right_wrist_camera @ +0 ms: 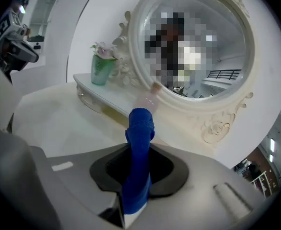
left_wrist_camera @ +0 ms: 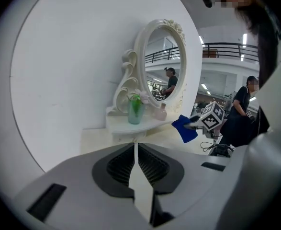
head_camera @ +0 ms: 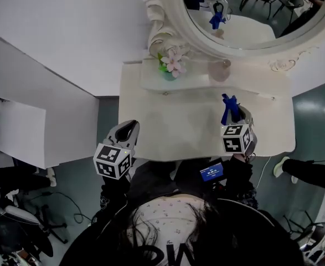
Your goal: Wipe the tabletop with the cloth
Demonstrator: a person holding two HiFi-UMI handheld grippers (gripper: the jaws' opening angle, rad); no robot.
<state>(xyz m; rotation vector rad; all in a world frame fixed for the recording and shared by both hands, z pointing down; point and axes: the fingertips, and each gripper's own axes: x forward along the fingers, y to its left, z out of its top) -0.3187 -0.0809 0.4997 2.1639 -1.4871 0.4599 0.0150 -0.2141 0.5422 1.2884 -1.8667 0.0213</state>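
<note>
The right gripper (head_camera: 232, 114) is clamped on a blue cloth (head_camera: 228, 105), whose free end sticks up past the jaw tips as a soft, ribbed, rolled tongue. It points toward 12 o'clock over the 3 o'clock side of the tabletop (head_camera: 173, 127), with its marker cube toward the person. I cannot tell whether the cloth touches the surface.

The left gripper (head_camera: 130, 128) sits at the table's 8 o'clock corner, angled toward 1 o'clock. Its jaws are pressed together with nothing between them, and its grey shell is smooth and matte.

The tabletop is cream, smooth and faintly glossy, with a curved front edge. At its 12 o'clock edge runs a low raised shelf (head_camera: 195, 83). Behind that is an oval mirror (head_camera: 245, 24) in a white frame of carved scrolls.

On the shelf at 11 o'clock stands a translucent green vase (head_camera: 168, 72) holding pink flowers. A small pale pink bottle (head_camera: 222, 70) stands near 12 o'clock, at the foot of the mirror.
</note>
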